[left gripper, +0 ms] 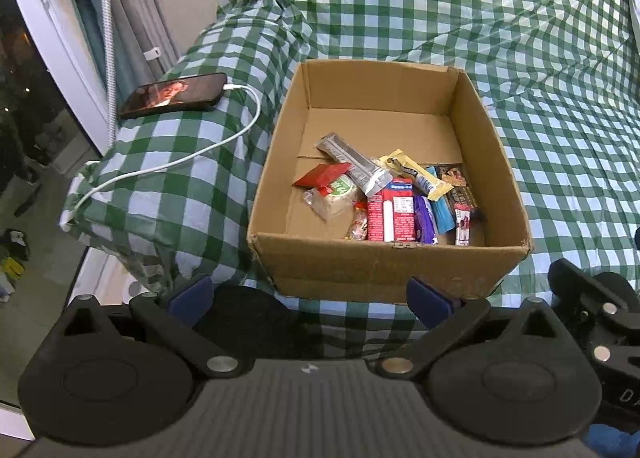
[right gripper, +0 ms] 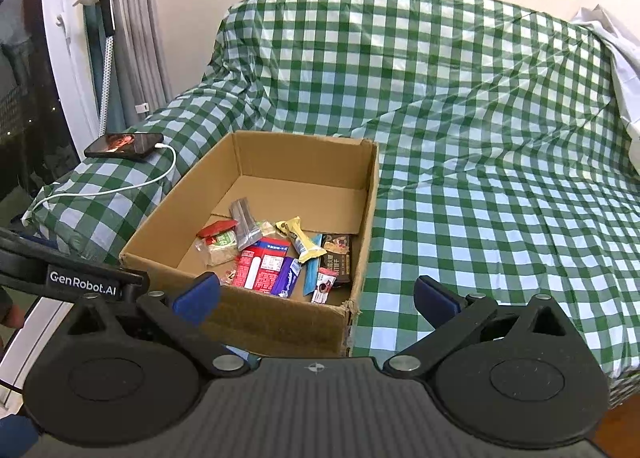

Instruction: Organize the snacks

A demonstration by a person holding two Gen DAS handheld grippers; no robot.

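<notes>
An open cardboard box [left gripper: 384, 262] stands on a green checked cloth; it also shows in the right wrist view [right gripper: 280, 318]. Several snacks lie in its near half: a red packet [left gripper: 390, 215], a silver bar [left gripper: 354, 167], a yellow wrapper [left gripper: 416, 173], a purple bar [left gripper: 425, 223], a round green-labelled pack [left gripper: 334, 193]. The red packet [right gripper: 260, 268] and a dark packet [right gripper: 338, 258] show from the right too. My left gripper [left gripper: 310, 296] is open and empty in front of the box. My right gripper [right gripper: 316, 294] is open and empty at the box's near right corner.
A phone [left gripper: 176, 94] on a white charging cable [left gripper: 192, 155] lies on the covered armrest left of the box. The covered sofa seat [right gripper: 500, 217] stretches to the right. A white cloth [right gripper: 616, 53] lies at the far right. A window frame and curtain stand at left.
</notes>
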